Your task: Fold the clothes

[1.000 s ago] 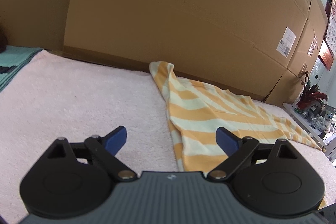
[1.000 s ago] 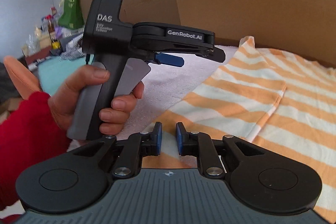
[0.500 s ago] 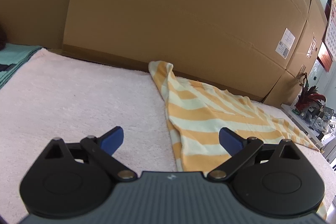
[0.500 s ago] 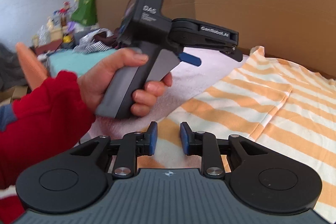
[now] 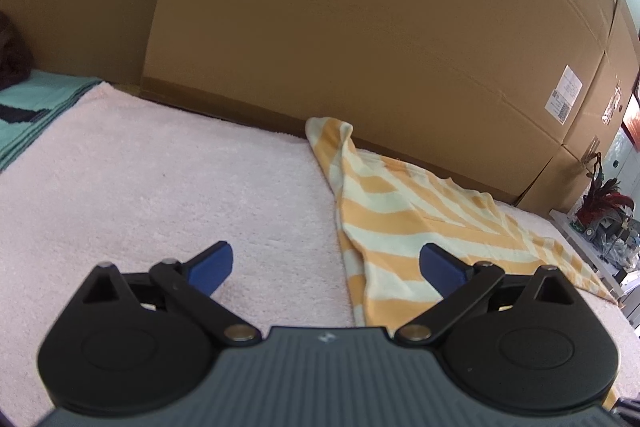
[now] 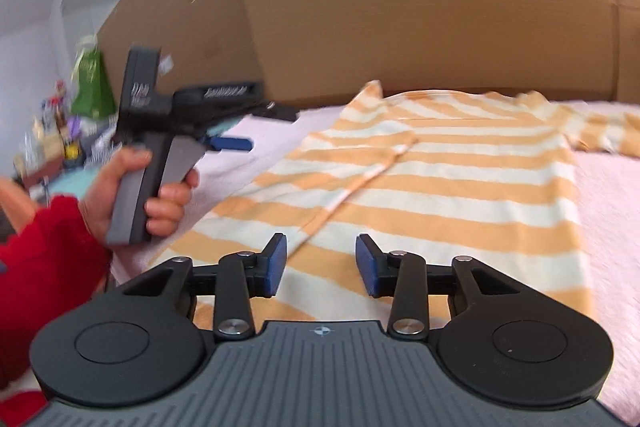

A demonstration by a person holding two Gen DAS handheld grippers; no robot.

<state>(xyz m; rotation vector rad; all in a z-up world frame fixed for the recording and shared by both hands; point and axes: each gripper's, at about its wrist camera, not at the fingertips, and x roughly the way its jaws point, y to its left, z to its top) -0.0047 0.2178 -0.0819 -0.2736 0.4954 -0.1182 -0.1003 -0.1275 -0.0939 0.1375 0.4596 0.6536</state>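
An orange-and-cream striped shirt [image 6: 440,187] lies spread on a pink towel-covered surface [image 5: 140,179], one sleeve folded in over its body. In the left wrist view the shirt [image 5: 400,219] lies ahead and to the right. My left gripper [image 5: 326,265] hovers over the shirt's left edge, open wide with nothing between its pads. My right gripper [image 6: 322,265] hangs above the shirt's near hem; its jaws are opening and nothing is between them. The right wrist view also shows the left gripper [image 6: 240,131] at the left, held by a hand [image 6: 132,195] in a red sleeve.
Large cardboard boxes [image 5: 360,39] wall off the far side of the surface. A teal cloth [image 5: 32,115] lies at the far left. Cluttered shelves with a red plant [image 5: 604,203] stand at the right; more clutter and a green bag [image 6: 90,83] are at the left.
My right gripper has swung right along the shirt's near hem and its jaws have spread from almost shut. The left gripper stayed put and opened slightly wider.
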